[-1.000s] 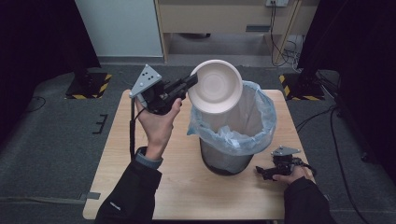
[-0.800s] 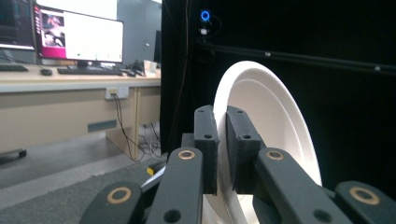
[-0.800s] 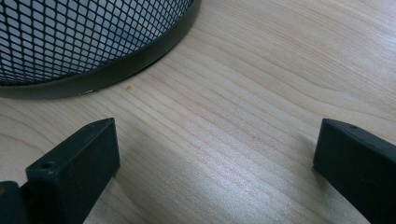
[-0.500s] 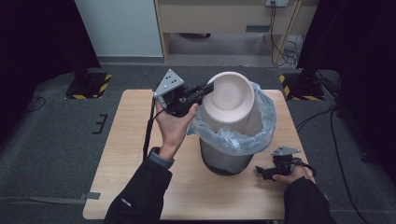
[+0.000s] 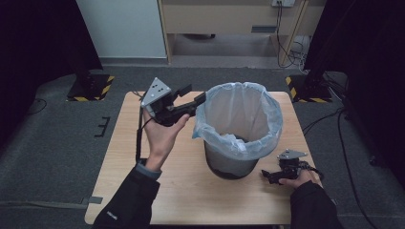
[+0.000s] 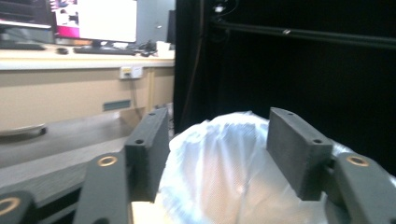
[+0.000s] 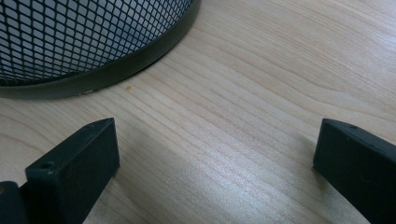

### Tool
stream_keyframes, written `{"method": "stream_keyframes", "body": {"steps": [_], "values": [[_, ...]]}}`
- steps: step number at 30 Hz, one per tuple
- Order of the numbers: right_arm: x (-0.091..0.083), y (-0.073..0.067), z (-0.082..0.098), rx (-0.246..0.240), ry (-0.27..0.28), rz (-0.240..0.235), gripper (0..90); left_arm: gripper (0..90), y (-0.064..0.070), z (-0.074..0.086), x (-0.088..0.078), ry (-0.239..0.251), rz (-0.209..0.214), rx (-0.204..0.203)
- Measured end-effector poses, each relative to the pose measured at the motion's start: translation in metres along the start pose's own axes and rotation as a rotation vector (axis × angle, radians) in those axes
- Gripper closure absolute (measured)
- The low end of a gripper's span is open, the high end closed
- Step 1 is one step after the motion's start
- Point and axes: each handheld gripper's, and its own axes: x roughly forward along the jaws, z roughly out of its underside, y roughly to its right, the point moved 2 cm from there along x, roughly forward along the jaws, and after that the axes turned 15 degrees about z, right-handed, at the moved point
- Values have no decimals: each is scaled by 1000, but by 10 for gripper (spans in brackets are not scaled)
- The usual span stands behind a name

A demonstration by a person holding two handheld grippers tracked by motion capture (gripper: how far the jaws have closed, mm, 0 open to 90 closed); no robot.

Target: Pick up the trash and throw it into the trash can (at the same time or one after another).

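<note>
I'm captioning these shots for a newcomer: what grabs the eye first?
The mesh wastebasket with its pale blue bag liner stands mid-table, some crumpled white rubbish low inside. The left claw hangs at the liner's rim on the left; its jaws have just been opening and stand apart, with nothing between them. The right claw rests open on the wooden table by the basket's base.

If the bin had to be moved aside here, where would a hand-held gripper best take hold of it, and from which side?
Probably the rim of the bin, taken from above with one jaw inside and one outside. The mesh body is too wide for the jaws, while the bag-covered lip is thin and stands upright. The left hand-held gripper, open and empty, is already beside the left rim; the thin bag may slip.
</note>
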Motion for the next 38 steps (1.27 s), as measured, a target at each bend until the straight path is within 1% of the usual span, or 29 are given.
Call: {"method": "stream_keyframes", "body": {"steps": [2,5,6,7,10,11,12,13,15,16,18,19,22,25,26,27,29,30,33,34,35,38], "values": [[0,0,0,2,-2,-1,4,364,-4,5,-14,-20,-30,3],[0,0,0,1,-3,-1,4,334,-10,17,-35,-48,-71,-8],[0,0,0,0,-3,-1,4,321,-15,27,-49,-68,-100,-20],[0,0,0,0,-3,-1,4,315,-15,27,-49,-68,-100,-20],[0,0,0,0,-3,-1,4,301,-21,47,-67,-102,-145,-60],[0,0,0,0,-3,-1,4,297,-24,54,-71,-121,-156,-69],[0,0,0,0,-3,-1,4,293,-29,68,-79,-158,-176,-91],[0,0,0,0,-3,-1,4,287,-29,68,-79,-158,-176,-91],[0,0,0,0,-3,-1,5,277,-33,82,-85,-198,-194,-110],[0,0,0,3,-4,-1,4,269,-35,90,-88,-228,-203,-118],[0,0,0,3,-4,-1,5,253,-38,111,-92,-303,-218,-139],[0,0,0,3,-4,-1,5,244,-38,118,-94,-330,-220,-150],[0,0,0,3,-4,-1,5,222,-43,148,-99,-433,-228,-195],[0,-1,0,6,-4,-1,5,199,-50,176,-104,-540,-249,-257],[-1,-1,0,7,-5,-1,5,190,-55,193,-106,-610,-261,-297],[-1,-1,0,7,-5,-1,5,190,-55,193,-106,-610,-261,-297],[-1,-1,0,7,-5,-1,5,188,-60,205,-108,-677,-262,-323],[-1,-1,0,7,-5,1,5,182,-63,209,-109,-699,-270,-334],[-1,-1,0,8,-5,1,5,173,-67,219,-112,-729,-286,-357],[-1,-1,0,7,-5,2,5,163,-69,224,-112,-746,-292,-361],[-1,-1,0,7,-5,2,5,158,-69,224,-112,-746,-292,-361],[-1,-1,0,8,-5,1,4,156,-70,229,-111,-788,-293,-346]]}}
